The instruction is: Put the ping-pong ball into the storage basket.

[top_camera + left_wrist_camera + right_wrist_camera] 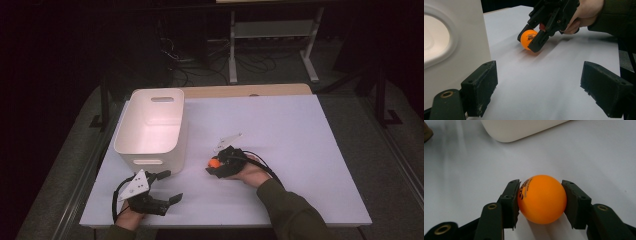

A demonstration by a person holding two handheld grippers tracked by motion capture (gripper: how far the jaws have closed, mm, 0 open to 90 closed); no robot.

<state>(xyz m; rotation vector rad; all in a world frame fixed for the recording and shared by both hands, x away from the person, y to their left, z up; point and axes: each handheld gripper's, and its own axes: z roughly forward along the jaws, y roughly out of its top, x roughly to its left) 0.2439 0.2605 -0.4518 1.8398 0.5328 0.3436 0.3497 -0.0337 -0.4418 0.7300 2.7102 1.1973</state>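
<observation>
Right claw grasps orange ball, apparently touching the table; left claw released.

The high view looks forward and down from the person's side onto the whole white surface, with the white bin at its left. The left gripper view sits low beside the bin's wall, facing across the surface toward the orange ball. The right gripper view looks closely down on that ball, the bin's base beyond; all three share ball and bin.
</observation>
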